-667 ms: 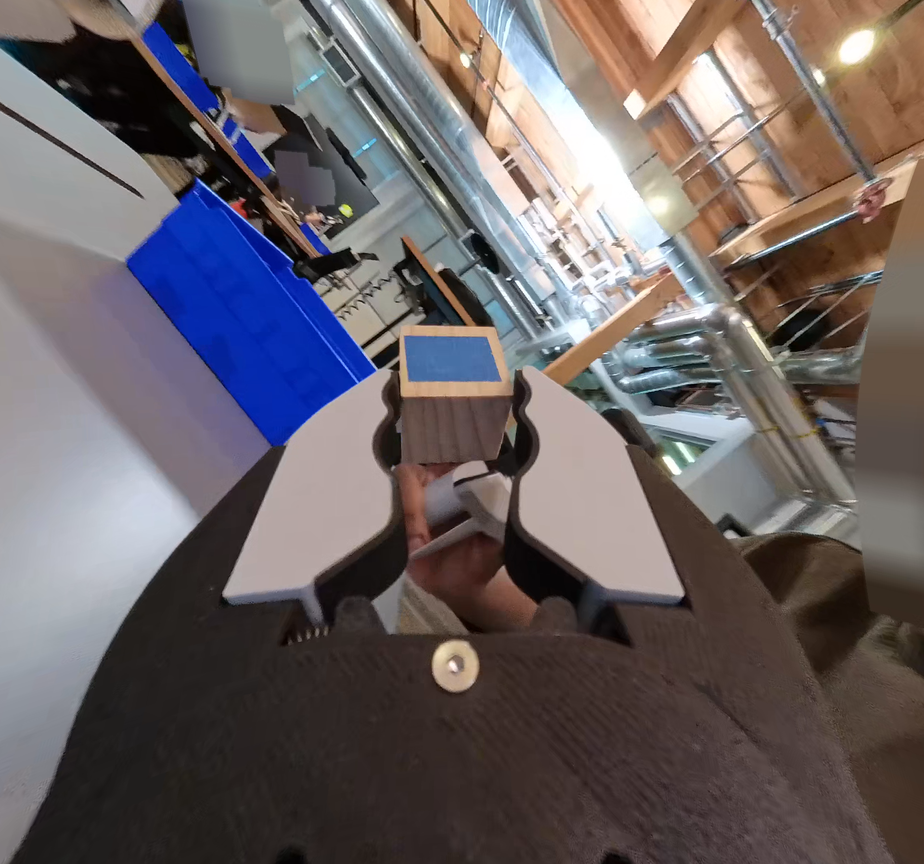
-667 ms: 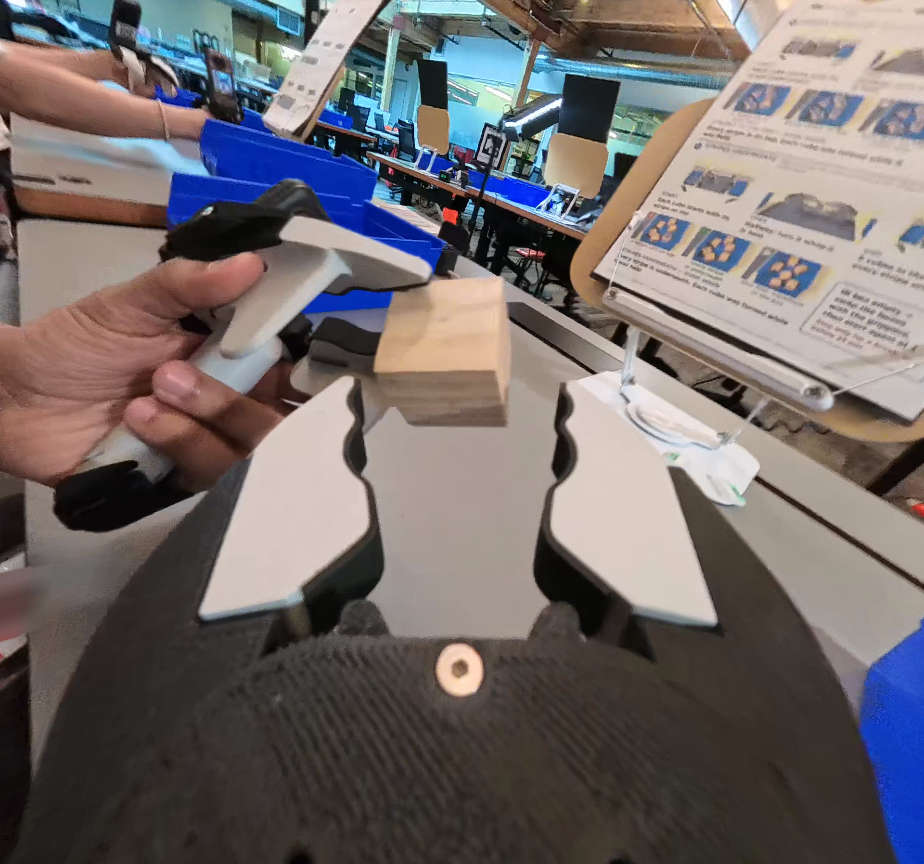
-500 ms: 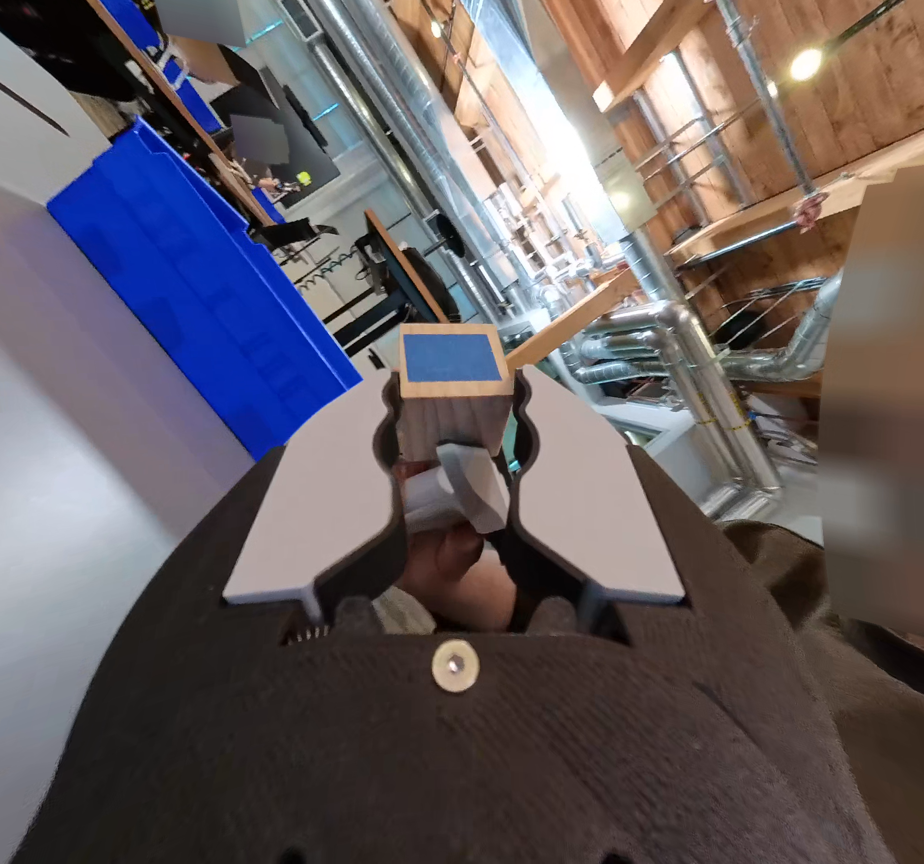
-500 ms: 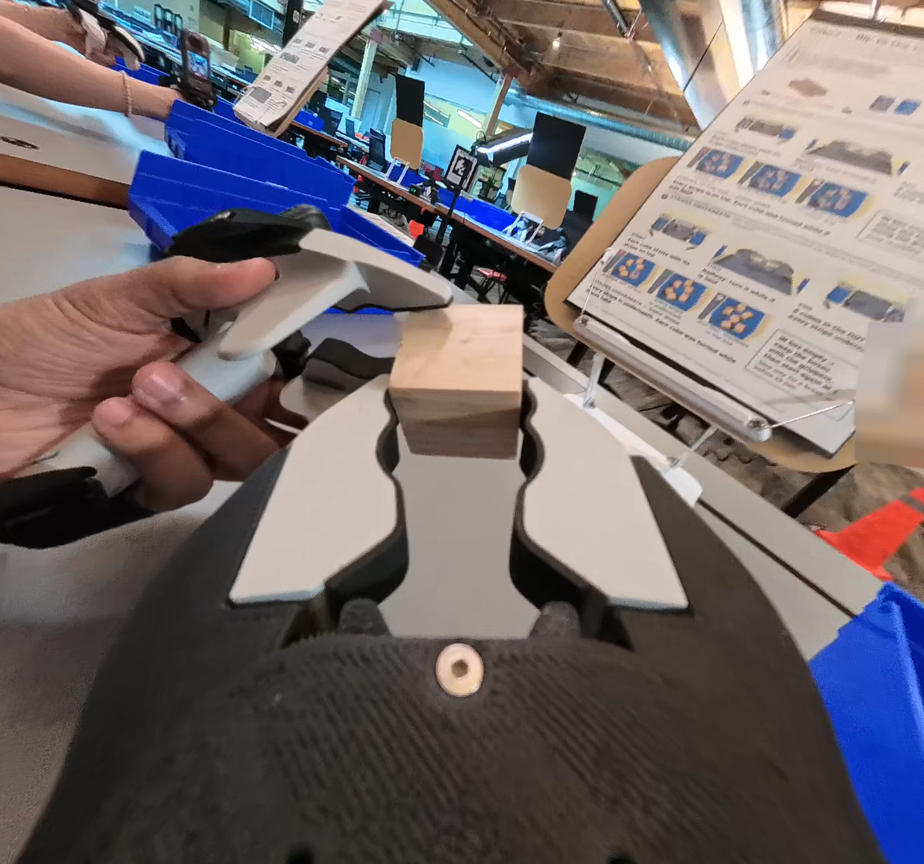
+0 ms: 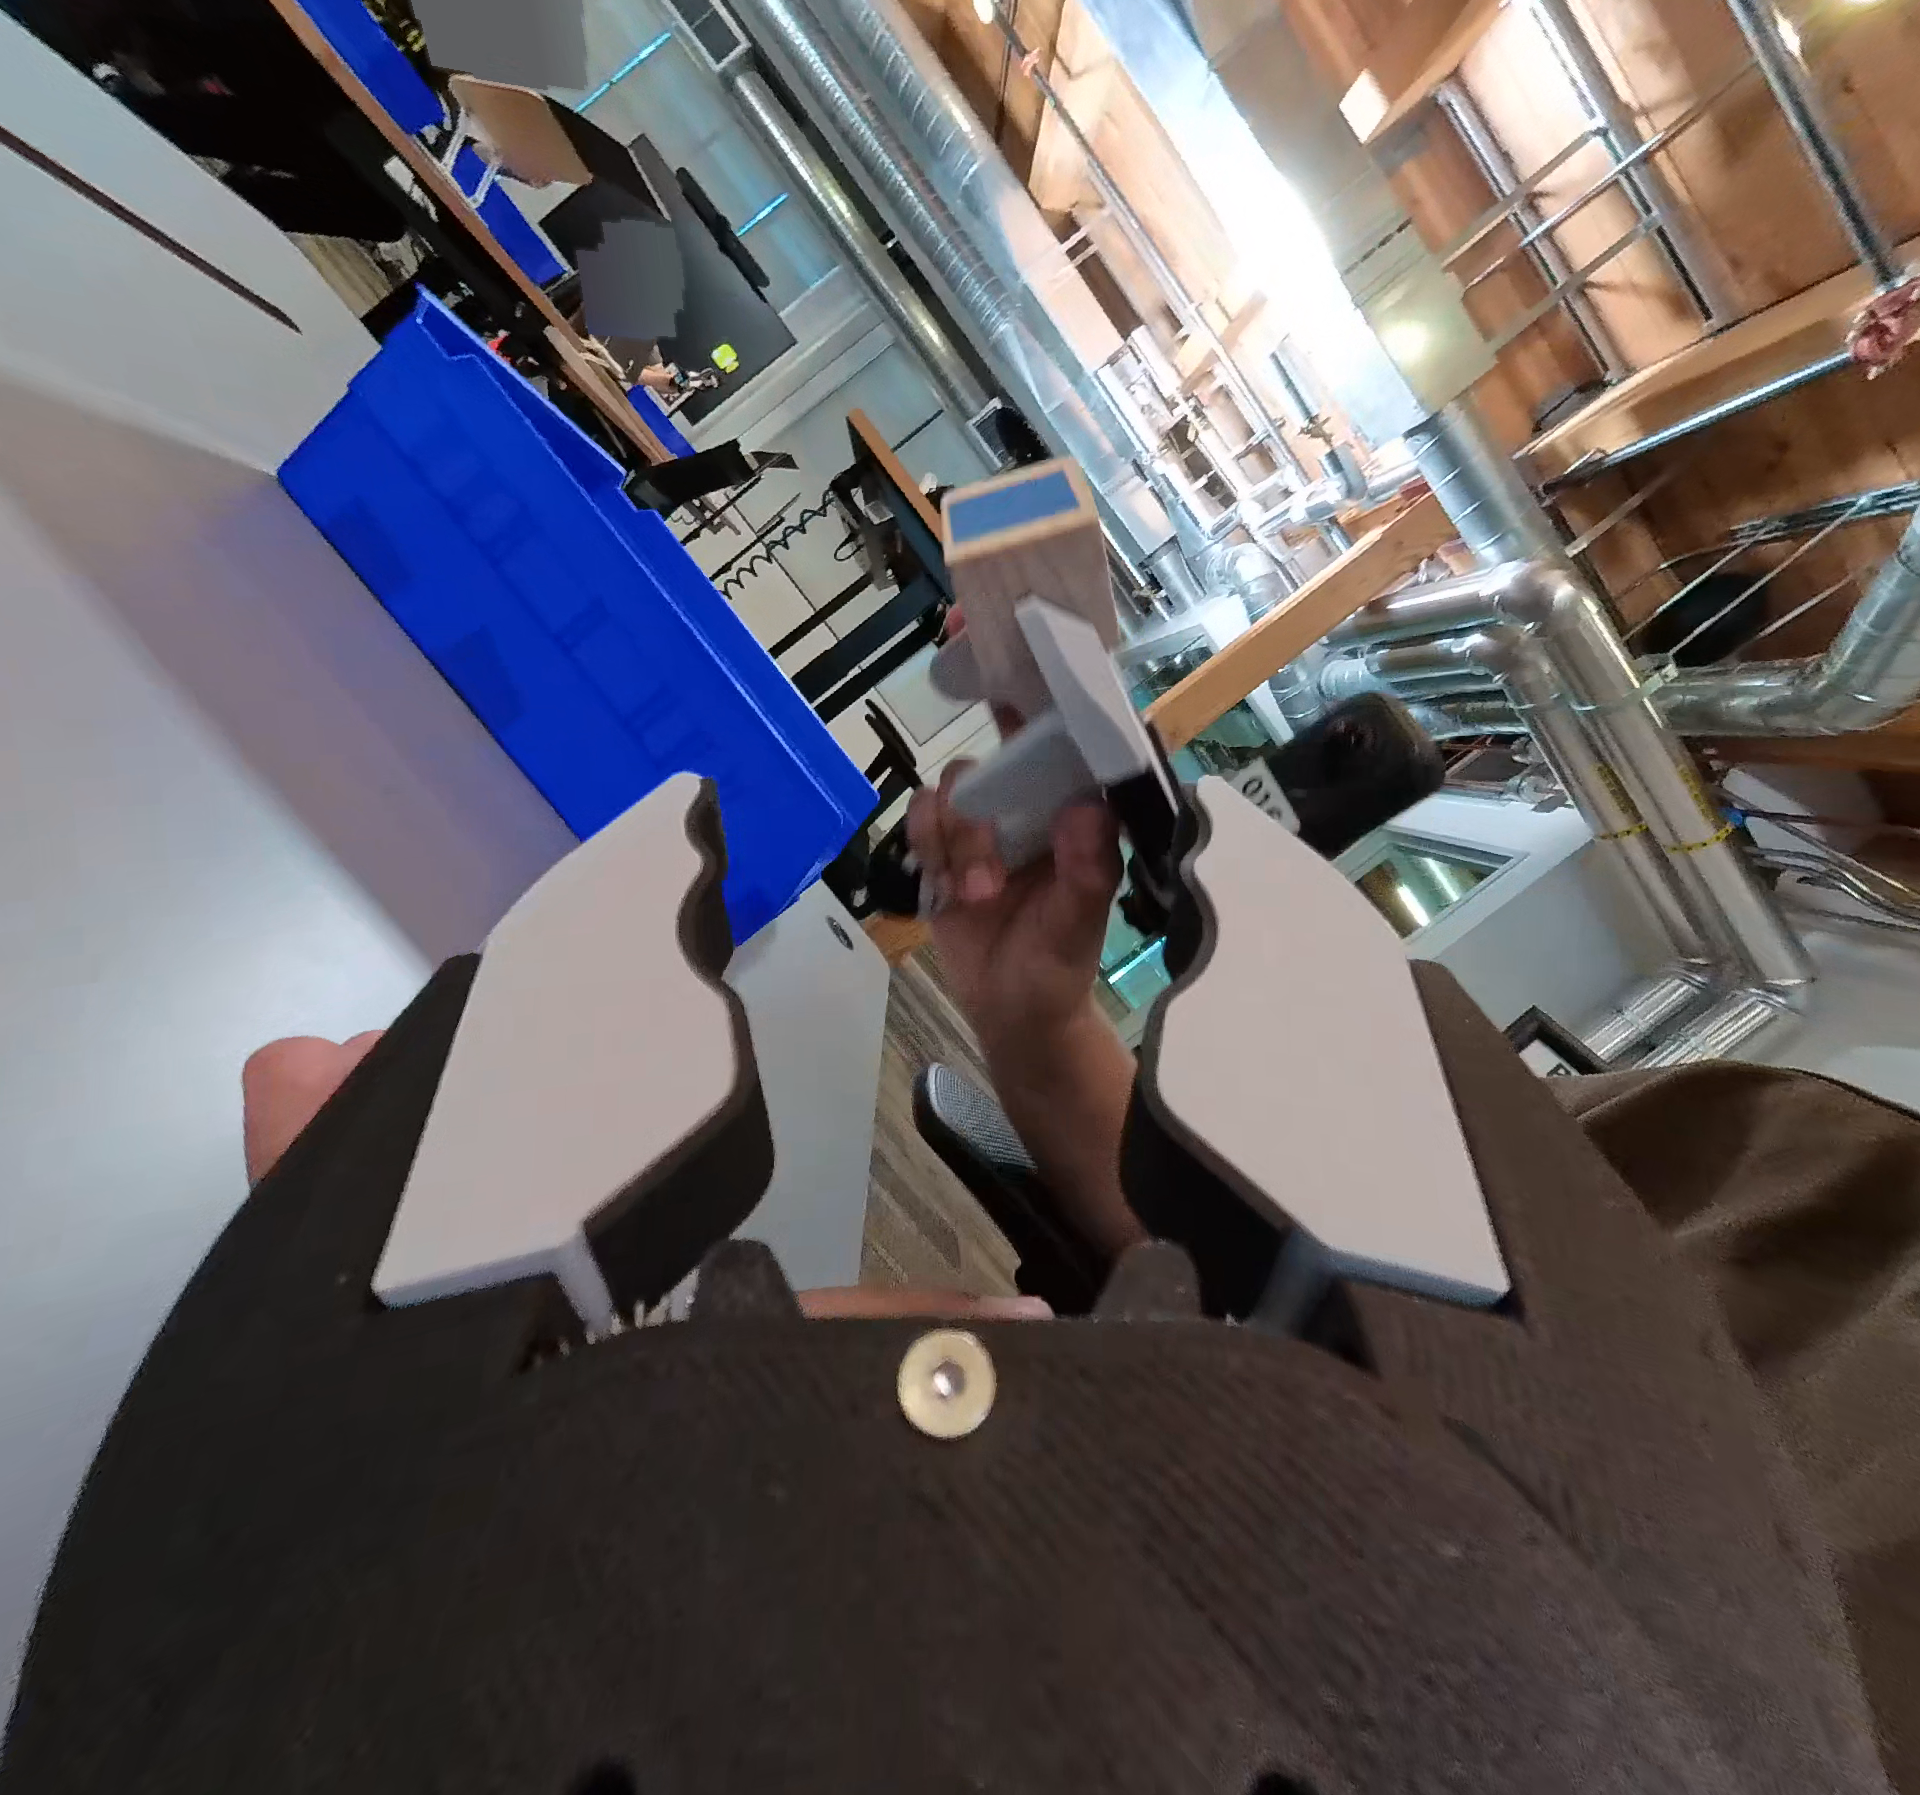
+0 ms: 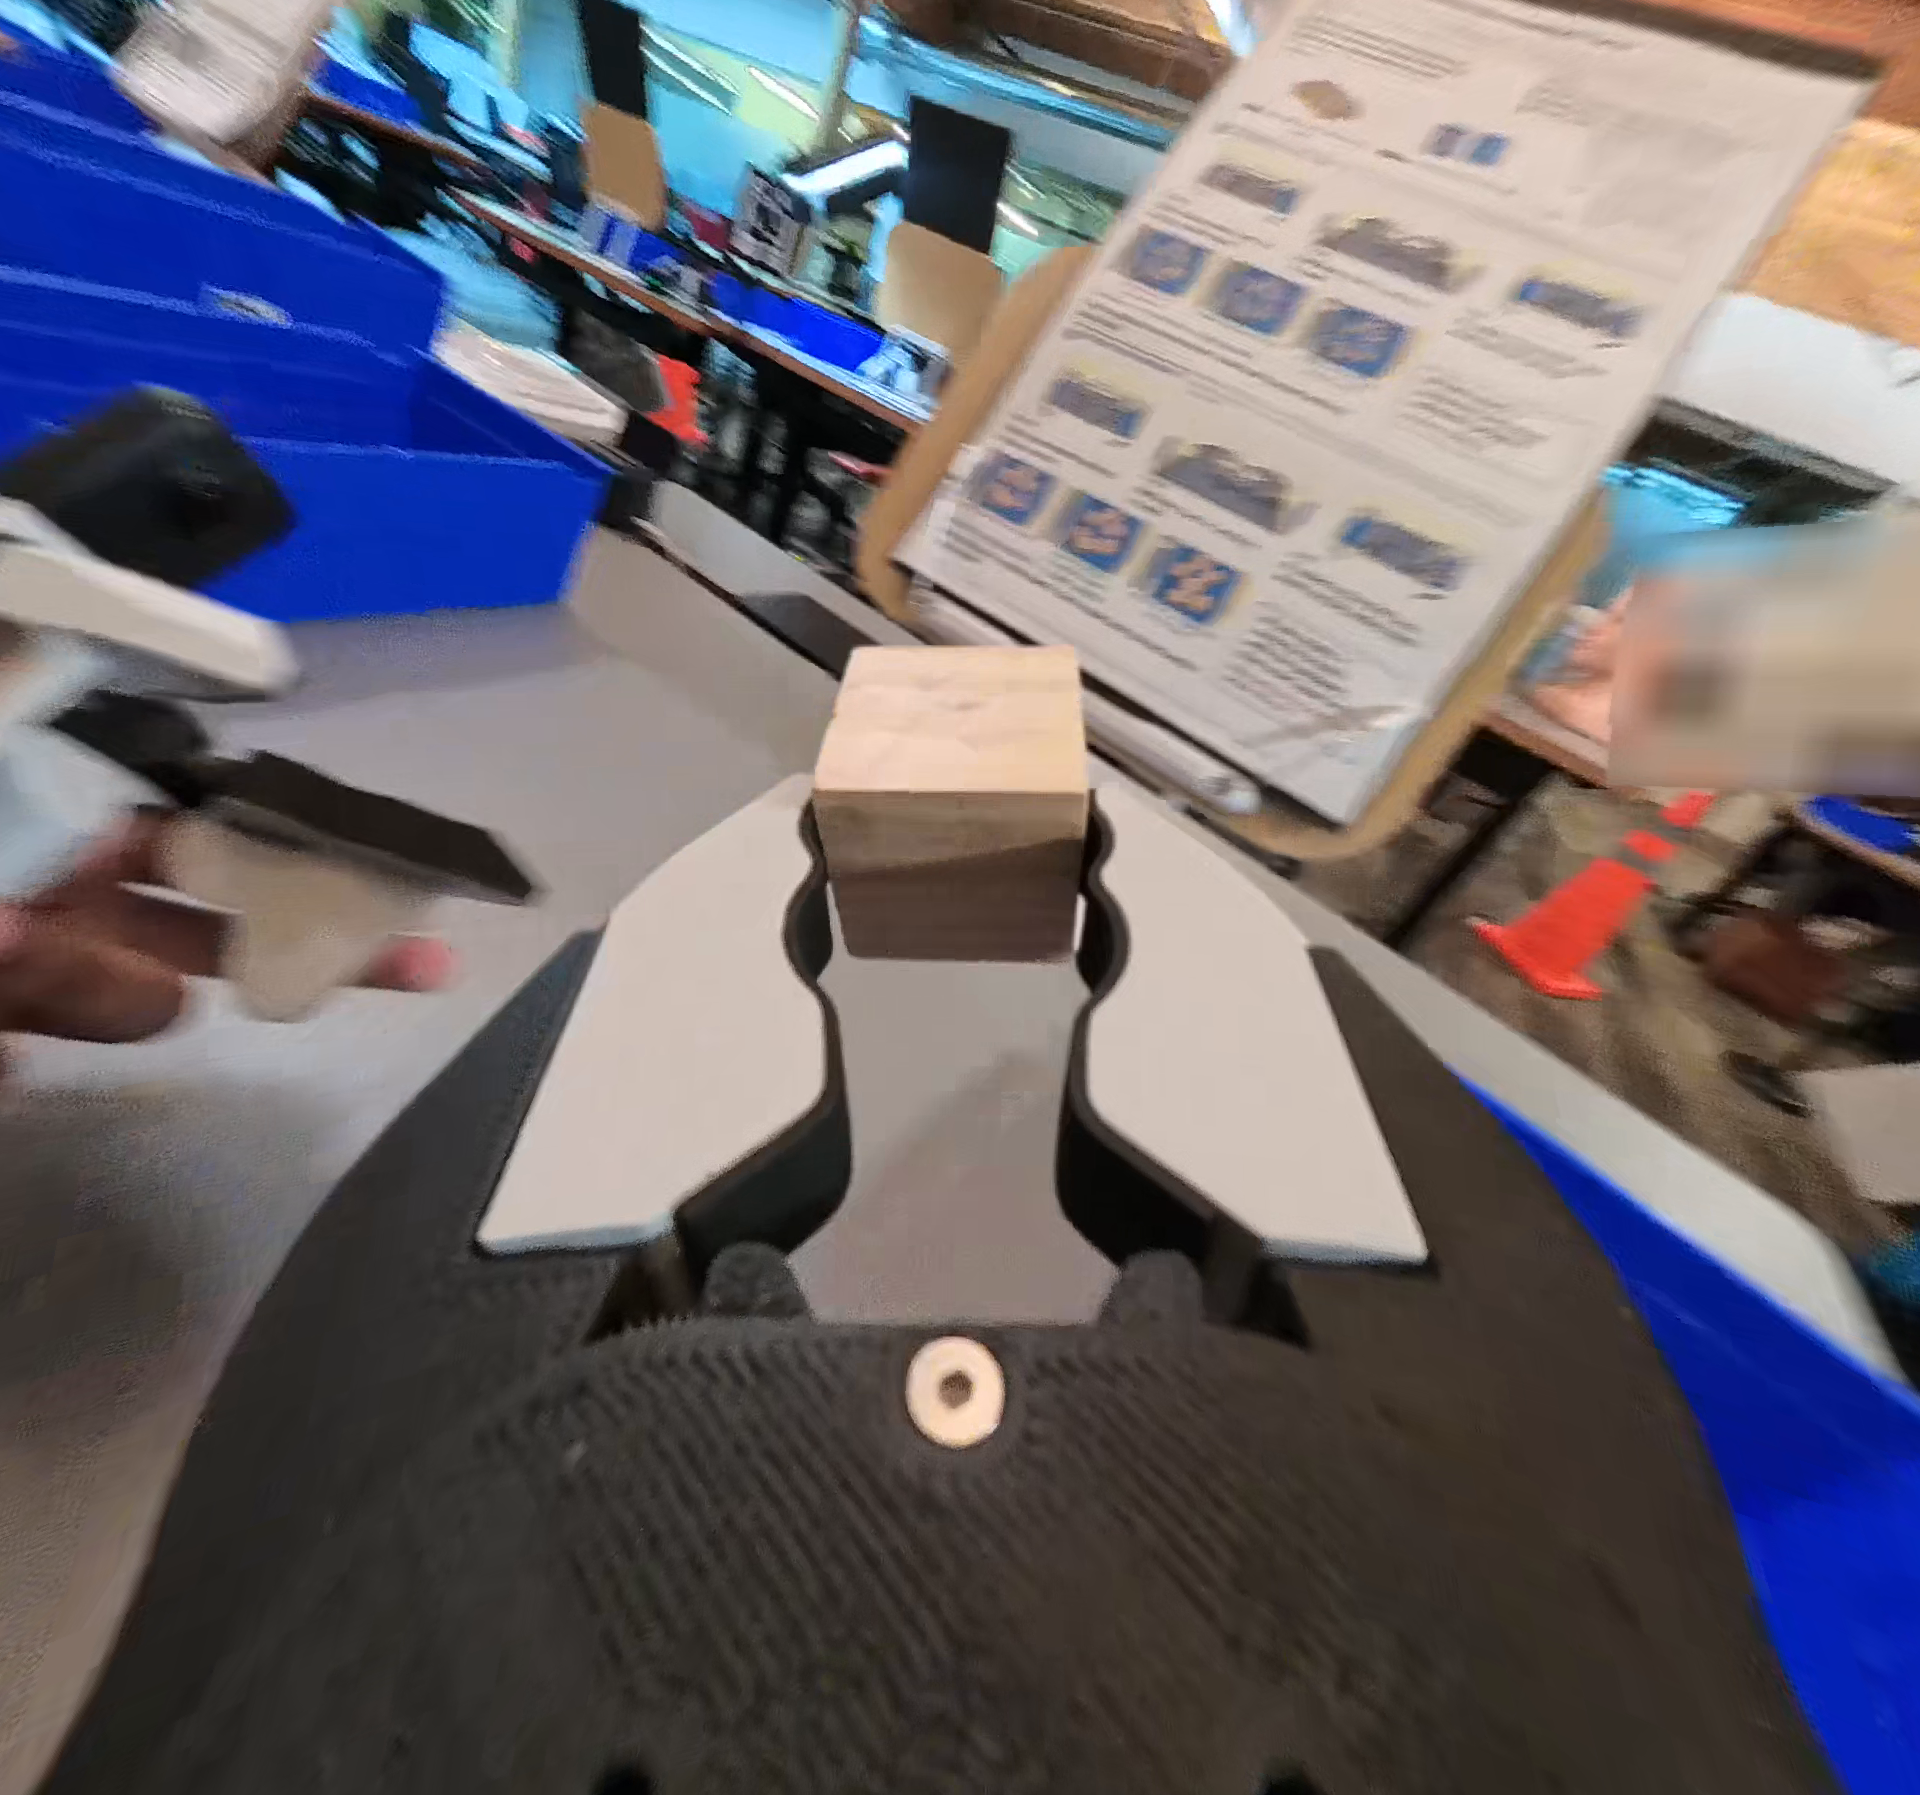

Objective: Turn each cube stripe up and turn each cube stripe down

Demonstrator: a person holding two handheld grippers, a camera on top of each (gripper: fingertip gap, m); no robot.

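Between the two fingers of the right gripper now sits the wooden cube, handed over by the left gripper, which has let go and gapes wide (blue stripe facing far), with the table clear below and blue bins and an instruction board nearby.

Left claw blurred, edge-cropped

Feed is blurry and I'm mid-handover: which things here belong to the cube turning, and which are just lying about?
Job:
wooden cube, clamped in right gripper
left gripper, open and empty
blue stripe on one cube face

Lying about:
blue bins
instruction sheet on its stand
orange cone
grey table
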